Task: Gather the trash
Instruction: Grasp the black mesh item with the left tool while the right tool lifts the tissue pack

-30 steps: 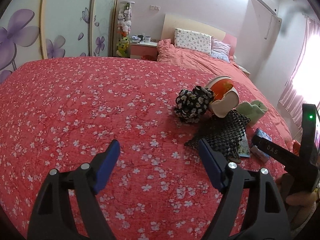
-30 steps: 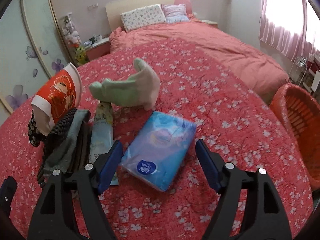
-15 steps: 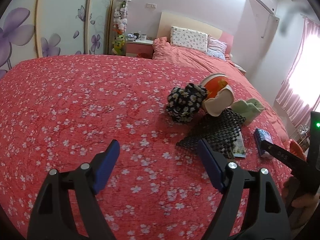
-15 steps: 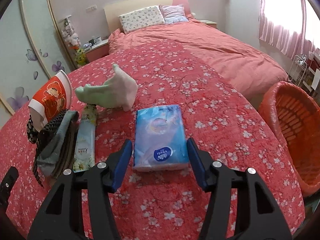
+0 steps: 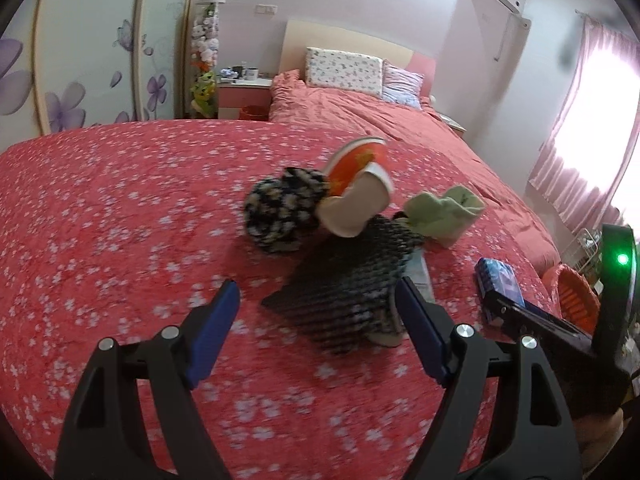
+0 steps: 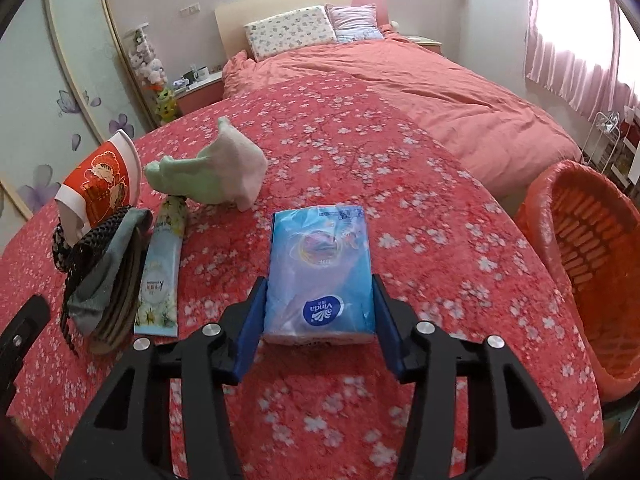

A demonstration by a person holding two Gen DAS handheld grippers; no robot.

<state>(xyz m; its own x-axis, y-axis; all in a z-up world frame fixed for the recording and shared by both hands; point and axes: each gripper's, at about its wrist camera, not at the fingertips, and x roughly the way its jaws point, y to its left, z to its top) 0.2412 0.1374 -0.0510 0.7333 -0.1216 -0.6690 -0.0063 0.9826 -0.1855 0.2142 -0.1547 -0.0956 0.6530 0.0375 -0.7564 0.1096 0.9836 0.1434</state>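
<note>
A blue tissue pack (image 6: 320,264) lies on the red flowered bedspread (image 6: 420,208). My right gripper (image 6: 319,280) is closing, its blue pads flat against the pack's two long sides. My left gripper (image 5: 316,284) is open and empty, hovering just short of a black mesh cloth (image 5: 352,284). Behind that cloth lie a black-and-white flowered bundle (image 5: 280,208), a tipped red paper cup (image 5: 356,184) and a pale green cloth (image 5: 444,212). A long flowered packet (image 6: 160,264) lies left of the tissue pack.
An orange slatted basket (image 6: 592,260) stands off the bed's right edge. Pillows (image 6: 292,32) and a headboard sit at the far end, a nightstand (image 5: 244,92) and a flower-painted wardrobe (image 5: 80,60) to the left. Pink curtains (image 6: 572,40) hang at the right.
The right gripper's jaws have narrowed from wide apart to flat against the tissue pack, which now lies straight between them. The left gripper has shifted closer to the pile of cloths and the cup.
</note>
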